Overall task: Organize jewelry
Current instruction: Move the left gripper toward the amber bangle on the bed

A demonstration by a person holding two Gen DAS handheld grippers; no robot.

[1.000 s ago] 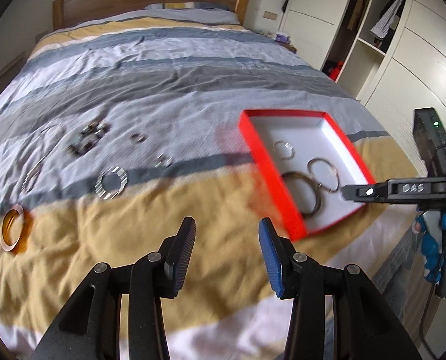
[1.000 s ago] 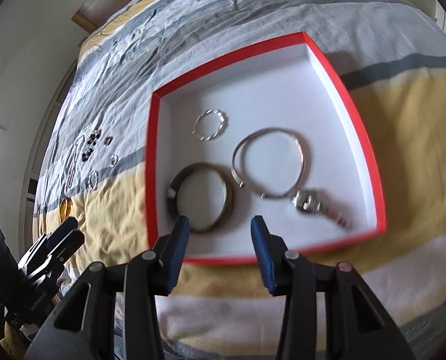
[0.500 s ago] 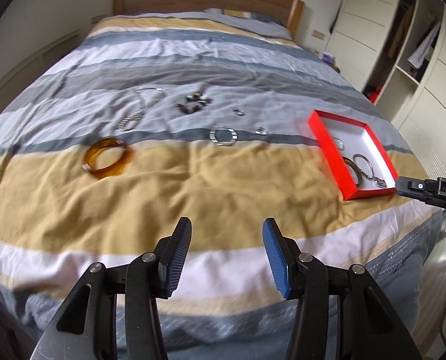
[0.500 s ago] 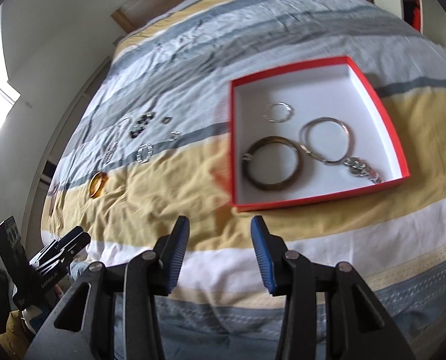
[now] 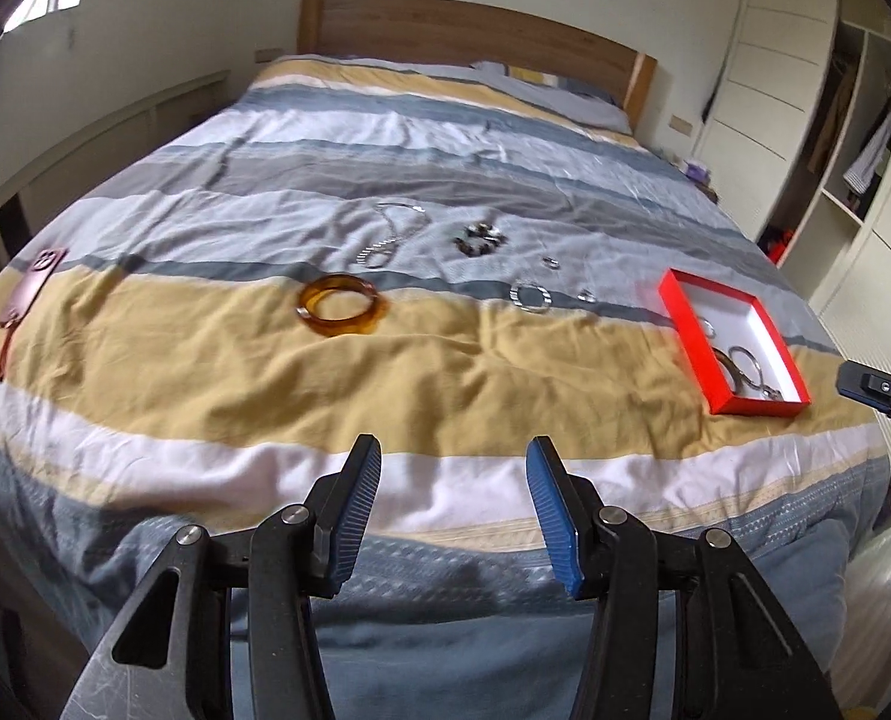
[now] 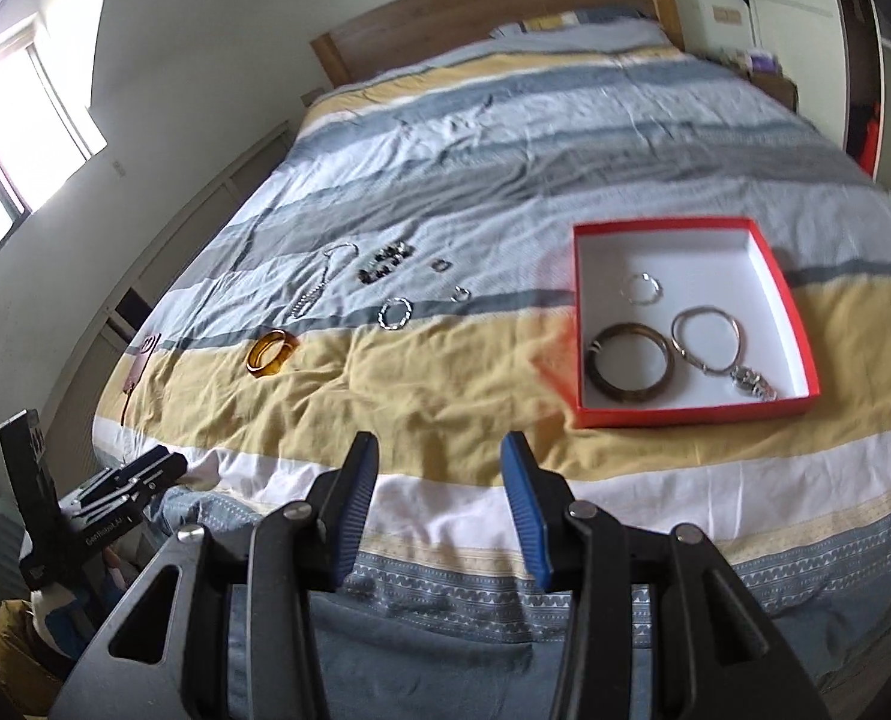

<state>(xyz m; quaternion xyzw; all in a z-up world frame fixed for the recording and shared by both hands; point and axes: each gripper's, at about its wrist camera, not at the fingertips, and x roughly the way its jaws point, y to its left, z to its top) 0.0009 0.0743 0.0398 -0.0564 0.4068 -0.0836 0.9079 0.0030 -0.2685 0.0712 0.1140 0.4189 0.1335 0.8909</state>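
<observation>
Left tongs [image 5: 452,501]: jaws spread wide, blue ribbed pads facing each other, nothing between them; held above the foot edge of the bed [image 5: 385,408], touching nothing.
Right tongs [image 6: 439,501]: jaws likewise wide apart and empty, above the white and patterned stripes at the foot of the bed, clear of the box.
Red box [image 6: 802,324]: open, white inside, lying on the yellow stripe toward the right side of the bed; ahead and right of the right tongs, well apart from both pairs.
Box contents: dark bangle [image 6: 630,363], thin silver bangle [image 6: 706,336] with a charm cluster at its near end, small silver ring-shaped bracelet [image 6: 642,289] behind them.
Loose jewelry: amber bangle [image 5: 342,313] on the yellow stripe left of centre; silver beaded bracelet [image 5: 530,297] to its right; silver chain [image 5: 388,234], dark beaded piece [image 5: 480,238] and two small rings [image 5: 551,263] farther back on the pale stripes.
Pink phone case [image 5: 30,288]: near the left edge of the bed, a strap trailing toward the foot.
Writing: white lettering on the left tool's body in the right wrist view, too small to read surely.
Open room: broad bare yellow stripe between the amber bangle and the red box.
Edges: wardrobe [image 5: 805,96] stands close along the bed's right side; wooden headboard [image 5: 469,36] at the far end.
</observation>
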